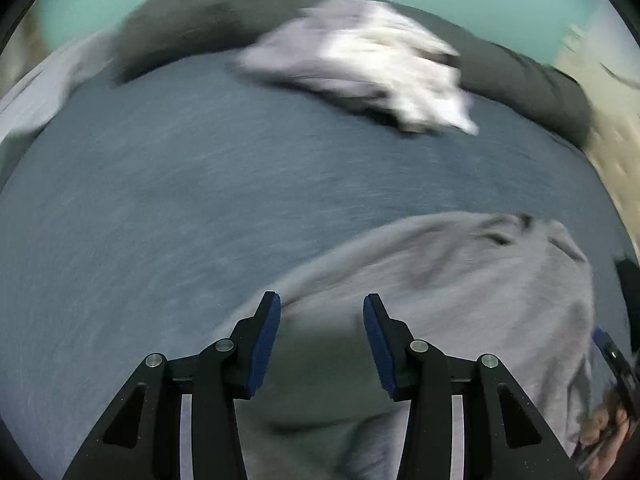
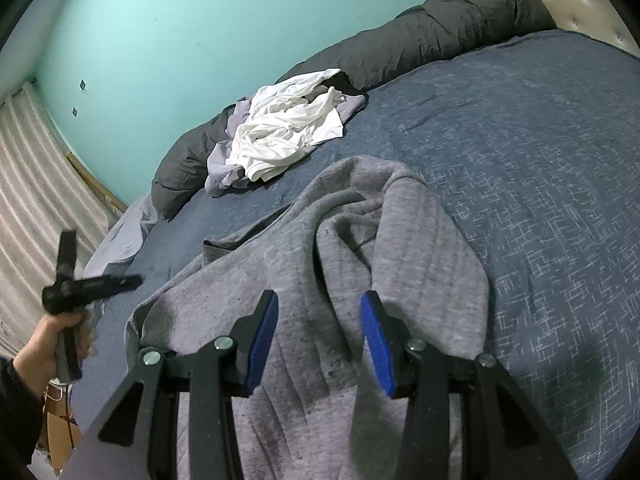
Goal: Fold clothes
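A grey sweatshirt lies rumpled on the blue bedspread, with a fold ridge running up its middle. My right gripper hovers open just above that garment, nothing between its blue pads. The left wrist view is motion-blurred: the same grey sweatshirt sits low and to the right, and my left gripper is open over its near edge, empty. The left gripper also shows in the right wrist view as a blurred black tool held by a hand at the bed's left side.
A heap of white and lilac clothes lies at the far side of the bed, also blurred as the clothes heap. A dark grey duvet roll runs along the teal wall. A striped curtain hangs at left.
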The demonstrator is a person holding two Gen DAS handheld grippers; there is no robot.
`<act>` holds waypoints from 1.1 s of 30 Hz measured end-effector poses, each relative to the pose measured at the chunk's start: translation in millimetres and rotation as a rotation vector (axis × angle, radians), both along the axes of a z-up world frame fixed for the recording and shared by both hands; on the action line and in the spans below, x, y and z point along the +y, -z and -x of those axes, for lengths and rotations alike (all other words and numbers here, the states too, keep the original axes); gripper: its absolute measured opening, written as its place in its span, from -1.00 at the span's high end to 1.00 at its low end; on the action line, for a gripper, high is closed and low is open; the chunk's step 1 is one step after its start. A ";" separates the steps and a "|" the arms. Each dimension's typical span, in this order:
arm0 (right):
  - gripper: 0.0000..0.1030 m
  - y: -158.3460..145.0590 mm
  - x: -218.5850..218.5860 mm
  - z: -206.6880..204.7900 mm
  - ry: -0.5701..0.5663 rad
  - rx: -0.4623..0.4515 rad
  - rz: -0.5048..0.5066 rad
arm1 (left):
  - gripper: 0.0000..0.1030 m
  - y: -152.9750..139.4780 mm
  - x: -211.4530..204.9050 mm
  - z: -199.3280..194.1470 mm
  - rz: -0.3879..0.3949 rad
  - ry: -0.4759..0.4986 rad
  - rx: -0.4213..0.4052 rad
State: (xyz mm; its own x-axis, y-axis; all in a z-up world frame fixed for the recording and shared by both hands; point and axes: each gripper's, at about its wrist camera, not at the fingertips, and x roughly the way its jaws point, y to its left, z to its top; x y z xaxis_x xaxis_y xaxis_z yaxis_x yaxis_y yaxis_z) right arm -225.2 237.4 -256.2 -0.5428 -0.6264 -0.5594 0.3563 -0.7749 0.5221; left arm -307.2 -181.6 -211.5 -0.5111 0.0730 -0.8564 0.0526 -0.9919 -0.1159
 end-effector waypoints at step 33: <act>0.15 -60.7 -39.1 177.5 -0.083 -0.058 -0.266 | 0.88 51.0 93.1 91.7 -0.067 0.224 0.006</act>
